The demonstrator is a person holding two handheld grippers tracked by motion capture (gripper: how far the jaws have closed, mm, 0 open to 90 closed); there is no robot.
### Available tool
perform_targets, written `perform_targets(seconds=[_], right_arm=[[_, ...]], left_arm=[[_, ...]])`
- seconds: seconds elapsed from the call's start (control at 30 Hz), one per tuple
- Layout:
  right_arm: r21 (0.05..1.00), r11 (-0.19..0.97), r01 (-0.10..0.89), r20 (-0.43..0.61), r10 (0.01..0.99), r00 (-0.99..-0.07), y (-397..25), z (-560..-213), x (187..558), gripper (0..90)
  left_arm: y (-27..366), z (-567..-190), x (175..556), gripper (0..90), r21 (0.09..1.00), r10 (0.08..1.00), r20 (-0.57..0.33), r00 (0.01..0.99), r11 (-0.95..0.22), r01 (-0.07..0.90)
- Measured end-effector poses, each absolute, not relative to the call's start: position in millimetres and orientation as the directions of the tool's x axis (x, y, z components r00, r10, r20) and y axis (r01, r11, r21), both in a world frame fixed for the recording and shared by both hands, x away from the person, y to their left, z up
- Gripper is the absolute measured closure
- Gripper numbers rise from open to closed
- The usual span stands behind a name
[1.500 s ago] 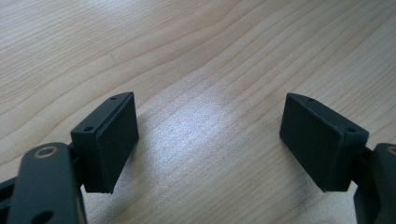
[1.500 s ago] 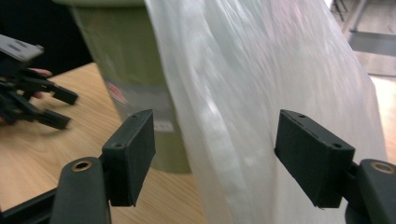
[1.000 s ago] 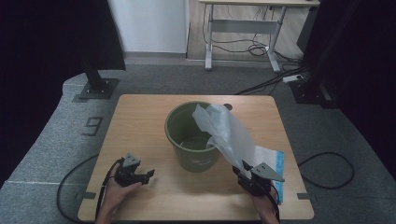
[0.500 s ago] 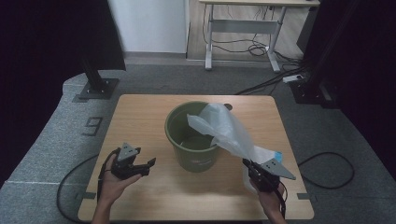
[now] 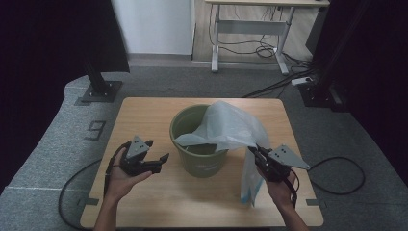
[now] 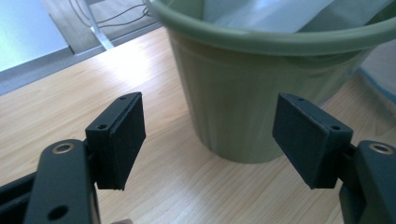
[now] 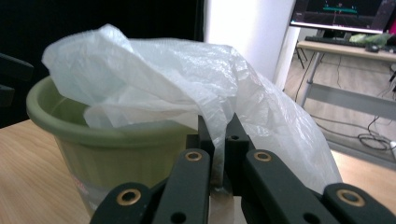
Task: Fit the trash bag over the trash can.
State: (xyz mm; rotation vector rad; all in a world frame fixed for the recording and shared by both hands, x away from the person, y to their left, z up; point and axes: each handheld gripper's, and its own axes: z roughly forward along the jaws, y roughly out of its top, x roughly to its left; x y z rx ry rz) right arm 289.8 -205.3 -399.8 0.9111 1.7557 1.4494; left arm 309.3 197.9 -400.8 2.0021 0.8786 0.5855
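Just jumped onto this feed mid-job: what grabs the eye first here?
A green bucket stands at the middle of the wooden table, with a pale translucent plastic bag draped over its rim and trailing down its right side. The right gripper is shut on the bag beside the bucket. The left gripper hovers open left of the bucket, its jaws spread toward the bucket's wall.

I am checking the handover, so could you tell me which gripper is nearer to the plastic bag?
Right. The right gripper is shut on the plastic bag beside the green bucket; the left gripper is open, left of the bucket, apart from the bag.
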Motion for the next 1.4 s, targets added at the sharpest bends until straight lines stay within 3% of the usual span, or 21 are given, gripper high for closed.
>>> perform_targets(seconds=[0.2, 0.63, 1.03, 1.4], right_arm=[[0.977, 0.194, 0.086, -0.118, 0.834, -0.539, -194.4, -397.3, 291.7, 88.5], [0.979, 0.187, 0.084, -0.121, 0.857, -0.501, -211.6, -393.4, 286.0, 88.1], [0.979, 0.188, 0.083, -0.112, 0.828, -0.550, -195.5, -392.7, 293.7, 87.9], [0.979, 0.183, 0.086, -0.103, 0.818, -0.567, -191.0, -388.9, 297.7, 87.9]], left_arm=[[189.1, -396.0, 308.4, 24.9, 0.851, 0.740, 0.089, 0.666, -0.404, 0.336], [173.5, -381.6, 309.6, 25.1, 0.855, 0.716, 0.118, 0.688, -0.426, 0.297], [158.2, -374.1, 314.3, 26.1, 0.846, 0.686, 0.136, 0.715, -0.455, 0.276], [138.2, -367.8, 325.0, 34.4, 0.843, 0.643, 0.143, 0.752, -0.478, 0.248]])
